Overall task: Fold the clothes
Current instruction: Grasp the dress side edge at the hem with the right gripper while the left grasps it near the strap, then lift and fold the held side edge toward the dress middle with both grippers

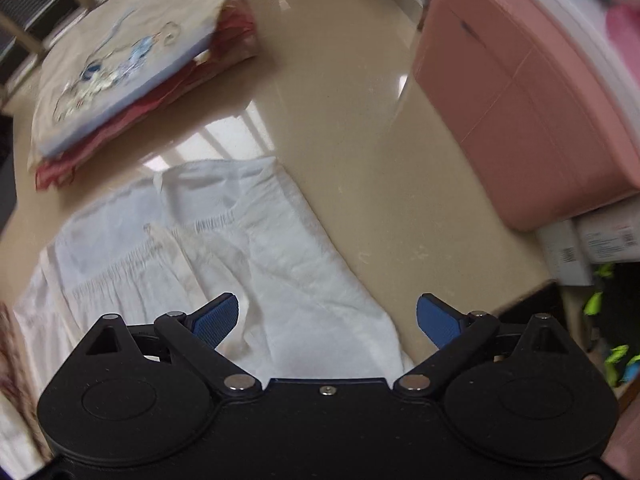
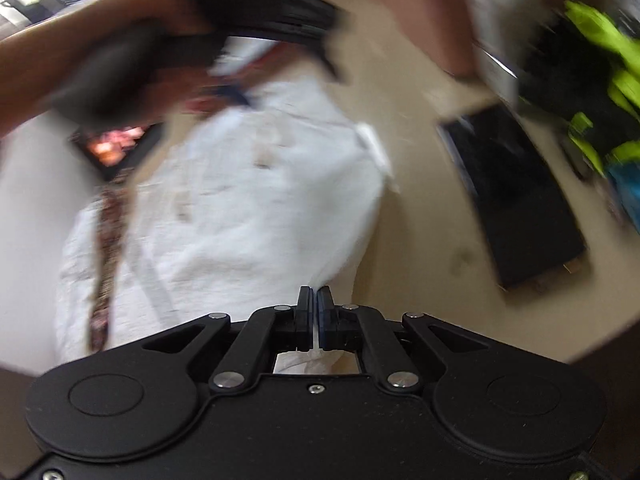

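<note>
Right hand-held gripper (image 2: pixel 317 300): jaws clenched on the near edge of the white garment (image 2: pixel 240 208); garment lay spread on the beige desk (image 2: pixel 420 220); left hand-held gripper (image 1: pixel 327 320): released, blue pads (image 1: pixel 214 320) wide apart above the garment, nothing between them; farther off, a stack of folded clothes (image 1: pixel 132 68); beside it, well apart, a pink box (image 1: pixel 520 92).

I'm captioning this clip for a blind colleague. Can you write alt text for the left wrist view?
The open left gripper hangs over a rumpled white garment spread on a beige table, gripping nothing. A stack of folded clothes sits at the far left, a pink box at the right.
</note>
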A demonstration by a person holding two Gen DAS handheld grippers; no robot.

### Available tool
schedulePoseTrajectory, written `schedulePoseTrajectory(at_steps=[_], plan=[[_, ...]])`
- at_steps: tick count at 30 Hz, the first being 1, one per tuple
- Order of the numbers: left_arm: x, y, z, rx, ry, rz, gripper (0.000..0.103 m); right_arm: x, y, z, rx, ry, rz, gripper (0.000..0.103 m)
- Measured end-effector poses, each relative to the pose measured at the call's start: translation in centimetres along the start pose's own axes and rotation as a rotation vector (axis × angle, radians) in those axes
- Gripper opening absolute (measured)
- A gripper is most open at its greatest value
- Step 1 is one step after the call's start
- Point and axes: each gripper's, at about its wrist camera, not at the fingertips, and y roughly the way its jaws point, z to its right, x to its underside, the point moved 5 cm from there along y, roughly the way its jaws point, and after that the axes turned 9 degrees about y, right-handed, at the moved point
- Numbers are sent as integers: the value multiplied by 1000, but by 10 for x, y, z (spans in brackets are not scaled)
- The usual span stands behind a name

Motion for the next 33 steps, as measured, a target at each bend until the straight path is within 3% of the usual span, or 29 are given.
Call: schedulePoseTrajectory(at_steps=[2,6,9,10,11,16,27,33], plan=[[-7,10,7,-57,53,-30,80,2,-5,-11,-51,-66,-1,2],[-18,24,13,-117,87,-69,68,5,-12,-25,-111,-150,-3,2],[-20,33,10,-168,100,-122,34,6,-16,-31,-143,-196,-8,2],[-20,35,8,-185,98,-138,13,6,-17,-34,-150,-209,-10,2],[-20,35,4,-185,86,-140,7,6,-18,-34,-153,-217,-15,2],[-25,19,-12,-117,80,-63,2,4,-17,-30,-116,-234,-30,2],[-34,-28,-42,219,-86,166,2,-13,-23,-17,-14,-260,3,2],[-20,-38,-61,292,-150,225,2,-12,-26,-16,27,-297,-17,2]])
